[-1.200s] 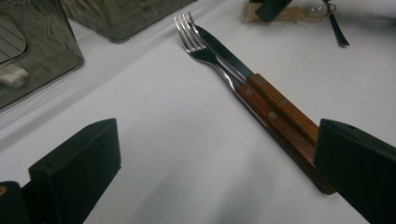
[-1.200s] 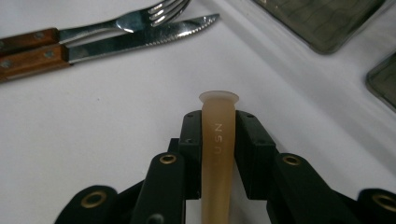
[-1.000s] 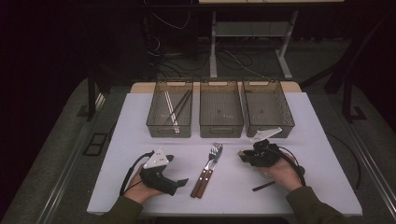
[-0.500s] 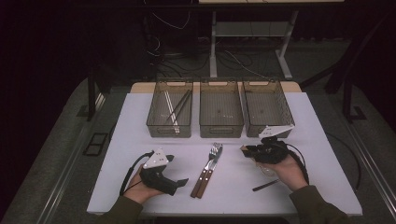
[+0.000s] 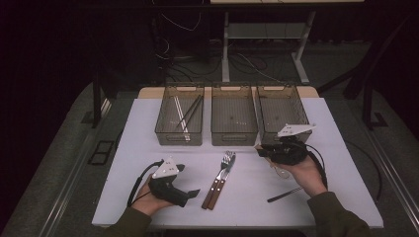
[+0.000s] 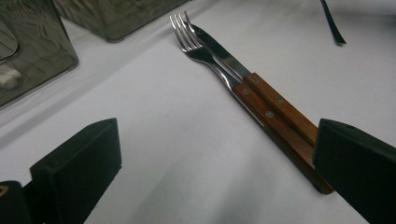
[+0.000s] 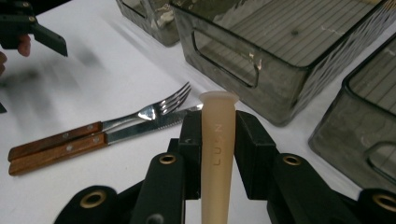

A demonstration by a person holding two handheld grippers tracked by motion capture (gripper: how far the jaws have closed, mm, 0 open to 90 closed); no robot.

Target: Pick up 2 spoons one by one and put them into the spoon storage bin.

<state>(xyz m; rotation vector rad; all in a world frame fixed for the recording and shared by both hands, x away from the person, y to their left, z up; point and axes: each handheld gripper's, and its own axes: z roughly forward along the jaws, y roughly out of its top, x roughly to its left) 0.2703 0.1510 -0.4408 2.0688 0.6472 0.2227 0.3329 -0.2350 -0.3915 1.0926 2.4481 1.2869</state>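
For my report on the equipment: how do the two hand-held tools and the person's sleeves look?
Both are black. The left tool and right tool each carry a pale grey three-cornered plate on top and trail a black cable. Jaws are blocky, with brass-coloured rivets. The sleeves are dark olive.

The cream plastic handle (image 7: 215, 154) runs off the right gripper view's bottom edge, its far end unseen. In the left gripper view, the right jaw covers the wooden knife handle's (image 6: 285, 114) end, and the black utensil (image 6: 332, 23) is cut off at the top.
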